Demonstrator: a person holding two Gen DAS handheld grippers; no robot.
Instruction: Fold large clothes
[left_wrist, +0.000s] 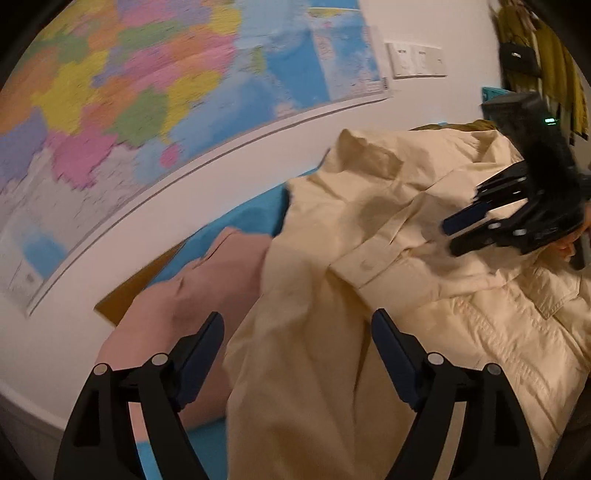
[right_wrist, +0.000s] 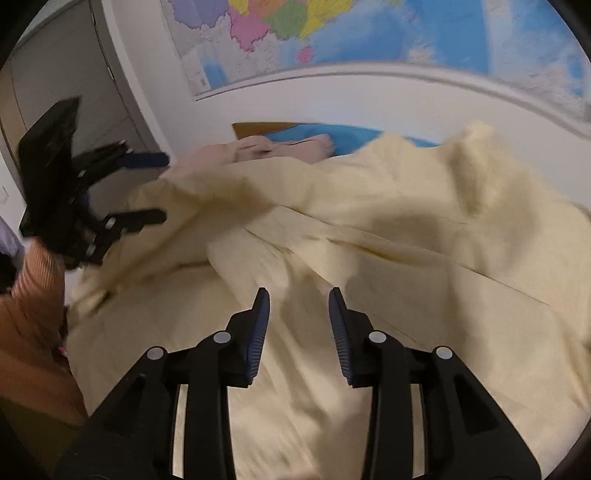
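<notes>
From the left wrist, the left hand-held gripper (left_wrist: 297, 325) stands wide apart above the cream shirt (left_wrist: 388, 229), its pads touching nothing. The shirt lies rumpled over the right and middle of the blue bed cover (left_wrist: 255, 212), with a buttoned placket running across it and a chest pocket at the near right. A pink garment (left_wrist: 192, 299) lies at the left, partly under the shirt's edge. Farther right the right hand-held gripper (left_wrist: 448, 236) hangs over the shirt's front. A coloured wall map (left_wrist: 147, 85) fills the far wall, with a wall switch plate (left_wrist: 415, 61) to its right.

From the right wrist, the right hand-held gripper (right_wrist: 299, 295) has its jaws narrowly parted with no cloth between the pads; it points down at a loose fold near the shirt's middle. The cream shirt (right_wrist: 406, 229) is heaped toward the far side, so it probably needs spreading flat before any fold holds. The left hand-held gripper (right_wrist: 162, 188) hovers at the shirt's left edge, empty, likely ready to take a sleeve or hem.
</notes>
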